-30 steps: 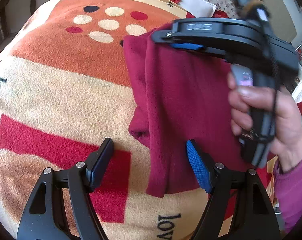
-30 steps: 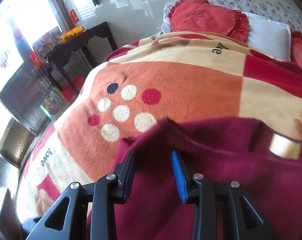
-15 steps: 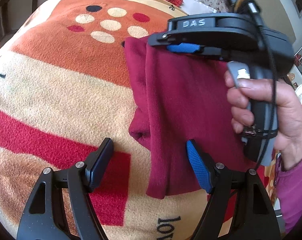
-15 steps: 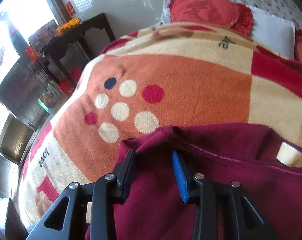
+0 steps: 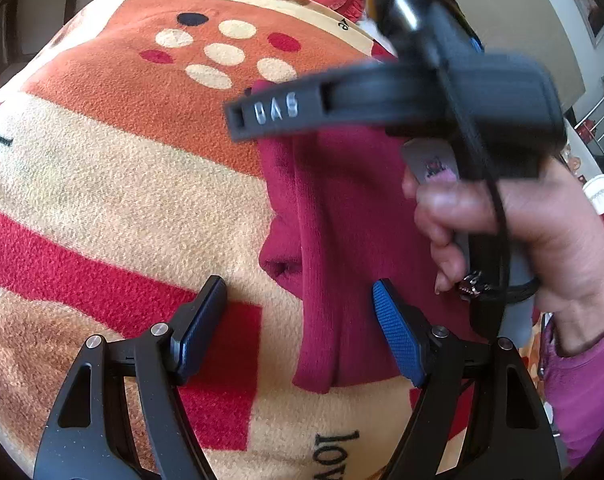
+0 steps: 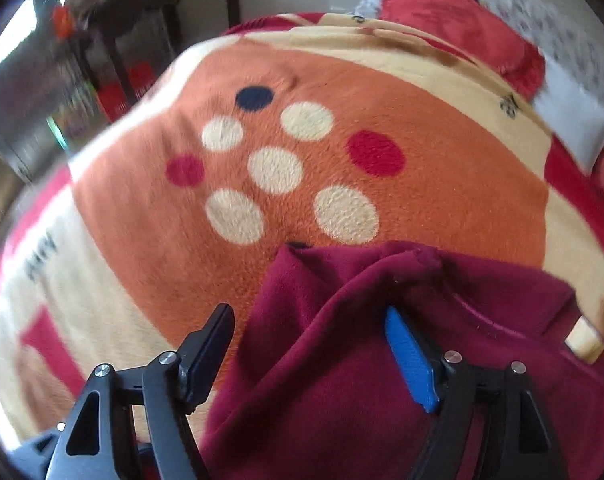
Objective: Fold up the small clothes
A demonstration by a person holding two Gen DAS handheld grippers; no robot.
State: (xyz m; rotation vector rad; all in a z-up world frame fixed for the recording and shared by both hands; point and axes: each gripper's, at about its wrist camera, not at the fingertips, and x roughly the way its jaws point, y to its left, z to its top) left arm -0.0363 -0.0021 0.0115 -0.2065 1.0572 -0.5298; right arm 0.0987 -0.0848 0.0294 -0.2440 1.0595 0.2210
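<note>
A dark red garment [image 5: 342, 240] lies folded in a long strip on the patterned blanket [image 5: 121, 184]. My left gripper [image 5: 299, 334] is open, its jaws astride the garment's near left edge. My right gripper [image 6: 308, 354] is open above the garment's far end [image 6: 342, 340], with the cloth lying loose between and under its jaws. In the left wrist view the right gripper's body [image 5: 382, 100] hovers over the garment's far part and hides it. A cream label [image 6: 584, 338] shows on the garment at the right.
The blanket has an orange patch with cream, red and dark dots [image 6: 293, 168]. A red heart cushion [image 6: 462, 28] and a white pillow [image 6: 574, 120] lie at the head of the bed. A dark side table [image 6: 161, 12] stands beyond the bed's far left edge.
My right gripper has opened wide, let go of the garment's far edge and lifted up and leftward. The garment's far end now lies slack. My left gripper has stayed put and open.
</note>
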